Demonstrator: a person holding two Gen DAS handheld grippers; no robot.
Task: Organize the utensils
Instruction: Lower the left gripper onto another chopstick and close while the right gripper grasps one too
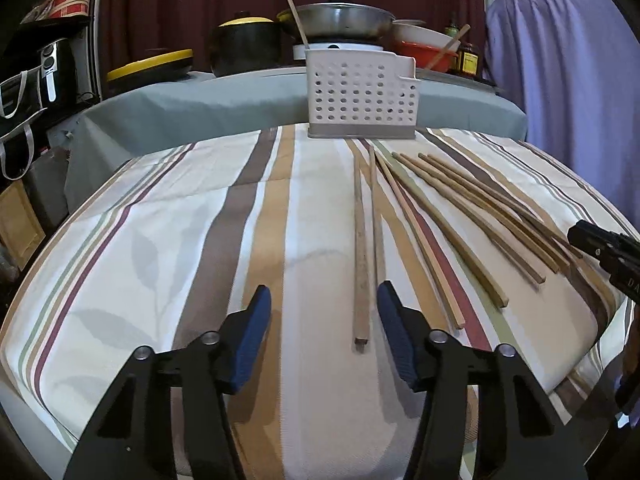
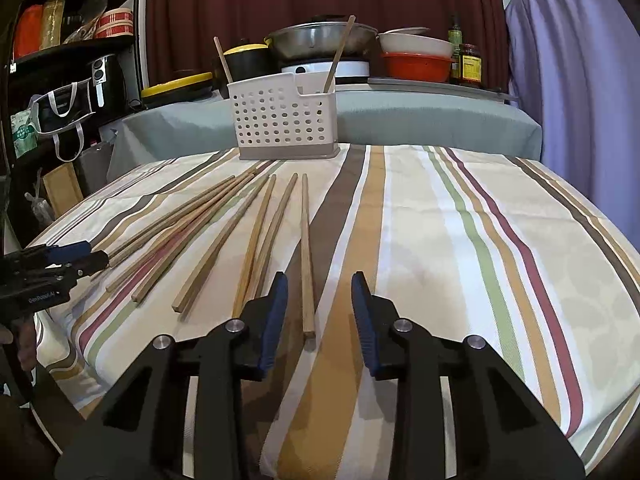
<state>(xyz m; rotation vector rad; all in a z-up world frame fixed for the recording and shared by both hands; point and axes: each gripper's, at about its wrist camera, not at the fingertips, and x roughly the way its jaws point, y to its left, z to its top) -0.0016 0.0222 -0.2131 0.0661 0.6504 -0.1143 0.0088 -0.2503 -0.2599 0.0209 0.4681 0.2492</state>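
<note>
With both grippers' fingers spread and empty, neighbouring chopsticks (image 1: 440, 216) could be scattered if the left gripper (image 1: 324, 300) is closed off-centre on the leftmost chopstick (image 1: 361, 248), away from the white caddy (image 1: 360, 96)

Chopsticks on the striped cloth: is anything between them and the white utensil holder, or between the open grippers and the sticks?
Nothing visible. The chopsticks fan out on bare tablecloth just before the white holder. The left gripper and right gripper are both open, each with a stick end lying between its fingers.
</note>
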